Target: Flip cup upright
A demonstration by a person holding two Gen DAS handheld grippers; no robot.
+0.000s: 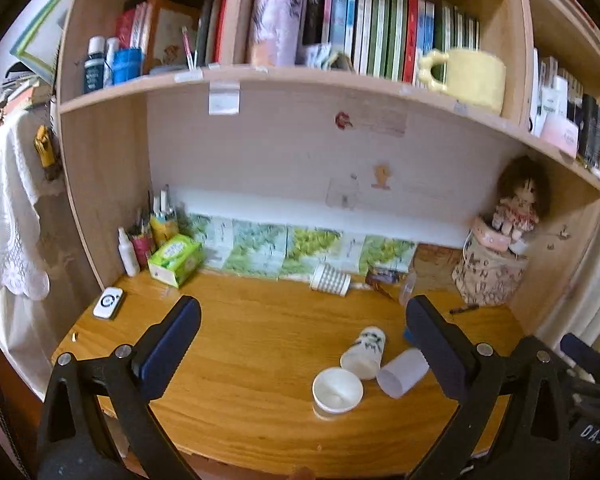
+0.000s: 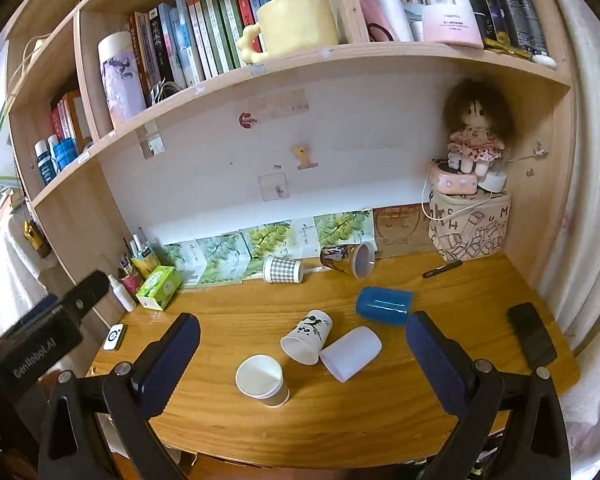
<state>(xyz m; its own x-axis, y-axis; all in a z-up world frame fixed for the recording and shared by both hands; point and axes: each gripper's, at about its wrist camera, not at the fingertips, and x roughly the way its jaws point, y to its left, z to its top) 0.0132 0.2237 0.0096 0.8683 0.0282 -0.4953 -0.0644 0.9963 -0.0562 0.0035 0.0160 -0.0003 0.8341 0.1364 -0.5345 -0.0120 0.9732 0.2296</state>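
Note:
Several cups are on the wooden desk [image 2: 220, 416]. One white paper cup [image 2: 262, 380] [image 1: 337, 390] stands upright near the front. Lying on their sides are a white cup with a bird drawing [image 2: 307, 337] [image 1: 363, 354], a frosted white cup [image 2: 351, 353] [image 1: 403, 373], a blue cup [image 2: 384, 305], a checked cup [image 2: 283, 269] [image 1: 331, 279] and a shiny patterned cup [image 2: 348, 263]. My left gripper [image 1: 302, 344] is open and empty above the desk's front. My right gripper [image 2: 302, 356] is open and empty, in front of the cups.
A black phone [image 2: 531, 334] lies at the right, a pen [image 2: 442, 269] behind it. A green tissue box [image 2: 159, 287], a spray bottle [image 2: 121, 293] and a small white device [image 2: 113, 337] sit at the left. A printed bag with a doll [image 2: 470, 224] stands back right. A shelf [image 2: 300, 64] overhangs the desk.

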